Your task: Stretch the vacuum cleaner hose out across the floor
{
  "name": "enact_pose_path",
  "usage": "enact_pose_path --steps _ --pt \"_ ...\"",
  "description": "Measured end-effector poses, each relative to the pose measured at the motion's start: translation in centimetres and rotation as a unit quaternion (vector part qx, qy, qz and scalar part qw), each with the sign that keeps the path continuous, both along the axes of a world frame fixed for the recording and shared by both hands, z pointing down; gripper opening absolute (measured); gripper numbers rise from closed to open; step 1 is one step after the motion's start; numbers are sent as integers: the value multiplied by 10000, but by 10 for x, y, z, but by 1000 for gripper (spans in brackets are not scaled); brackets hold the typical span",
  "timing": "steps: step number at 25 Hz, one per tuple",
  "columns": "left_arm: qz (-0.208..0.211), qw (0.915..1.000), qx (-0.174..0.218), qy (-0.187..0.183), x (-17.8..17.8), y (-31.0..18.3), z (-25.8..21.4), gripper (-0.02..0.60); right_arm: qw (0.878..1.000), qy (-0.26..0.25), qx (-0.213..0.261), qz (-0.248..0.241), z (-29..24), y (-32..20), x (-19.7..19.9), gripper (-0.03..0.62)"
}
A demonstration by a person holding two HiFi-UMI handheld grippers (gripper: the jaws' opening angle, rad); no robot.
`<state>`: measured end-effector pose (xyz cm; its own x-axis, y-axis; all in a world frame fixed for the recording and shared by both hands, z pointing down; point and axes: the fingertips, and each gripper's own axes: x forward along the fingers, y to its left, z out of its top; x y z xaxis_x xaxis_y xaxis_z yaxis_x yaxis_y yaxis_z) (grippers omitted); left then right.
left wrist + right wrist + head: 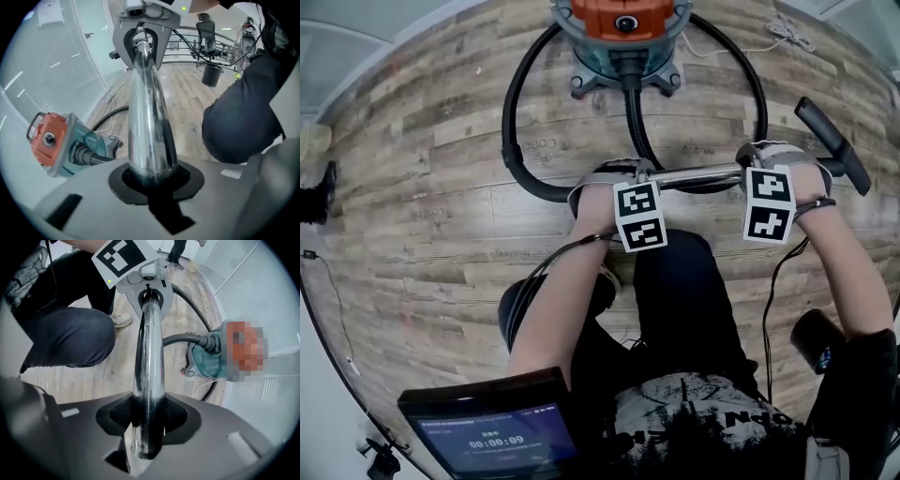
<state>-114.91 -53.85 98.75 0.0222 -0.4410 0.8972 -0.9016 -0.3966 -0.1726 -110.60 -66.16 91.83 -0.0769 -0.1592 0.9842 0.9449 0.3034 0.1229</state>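
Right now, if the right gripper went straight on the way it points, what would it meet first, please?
The metal tube clamped in the right gripper blocks it at once; past that, it aims down at the wooden floor, likely near the person's leg.

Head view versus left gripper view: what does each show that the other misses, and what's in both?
Head view only: the whole loop of the hose on the floor, the black handle, a screen near the person. Left gripper view only: an office chair and a black bin. Both: the vacuum cleaner and the metal tube, with the left gripper and right gripper shut on it.
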Motion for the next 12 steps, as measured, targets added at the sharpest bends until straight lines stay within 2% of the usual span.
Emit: enact_pose_path --steps 7,12 --pt "-202 9993 283 160 -53 34 -181 73 9996 4 286 31 -199 43 -48 162" --pt "-218 9975 606 300 -94 13 -273 72 9979 -265 585 -74 -304 31 -92 166"
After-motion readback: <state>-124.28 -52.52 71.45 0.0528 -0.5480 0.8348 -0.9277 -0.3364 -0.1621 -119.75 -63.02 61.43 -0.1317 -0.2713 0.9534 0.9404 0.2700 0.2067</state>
